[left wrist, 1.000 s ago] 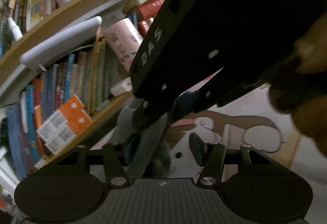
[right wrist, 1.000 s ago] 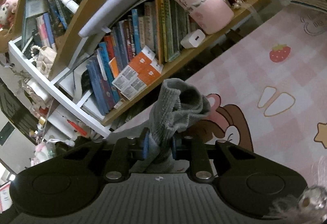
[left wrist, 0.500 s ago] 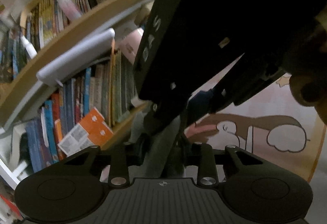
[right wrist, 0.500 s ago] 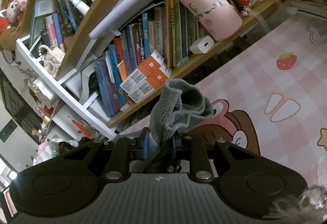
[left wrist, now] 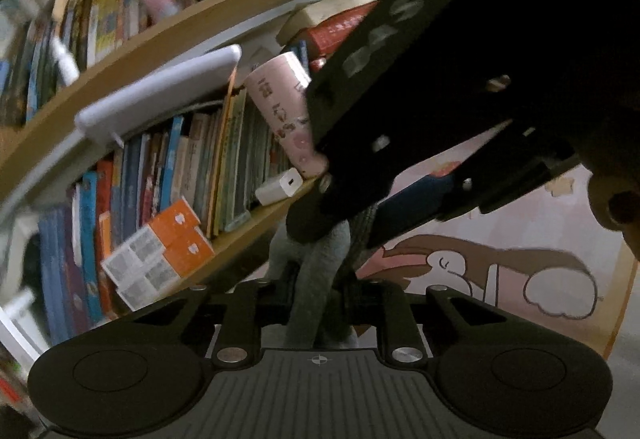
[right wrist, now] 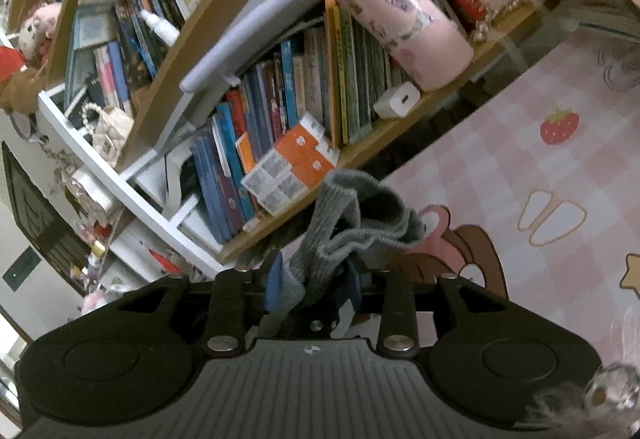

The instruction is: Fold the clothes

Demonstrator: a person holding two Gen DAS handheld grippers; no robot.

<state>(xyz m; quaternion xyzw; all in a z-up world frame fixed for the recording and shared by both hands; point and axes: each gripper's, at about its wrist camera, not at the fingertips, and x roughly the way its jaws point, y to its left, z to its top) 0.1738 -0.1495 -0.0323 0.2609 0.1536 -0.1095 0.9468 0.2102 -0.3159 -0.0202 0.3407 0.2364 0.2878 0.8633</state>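
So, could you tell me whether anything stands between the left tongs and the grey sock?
Nothing does: the sock already sits between the left tongs, which have just been closing on it. The right tongs, just opening, have its other end between them.

Your left wrist view is dim and shadowed, its bookshelf (left wrist: 168,39) smeared by motion blur. Your right wrist view is brighter and sharper, though fisheye bending curves its shelves.
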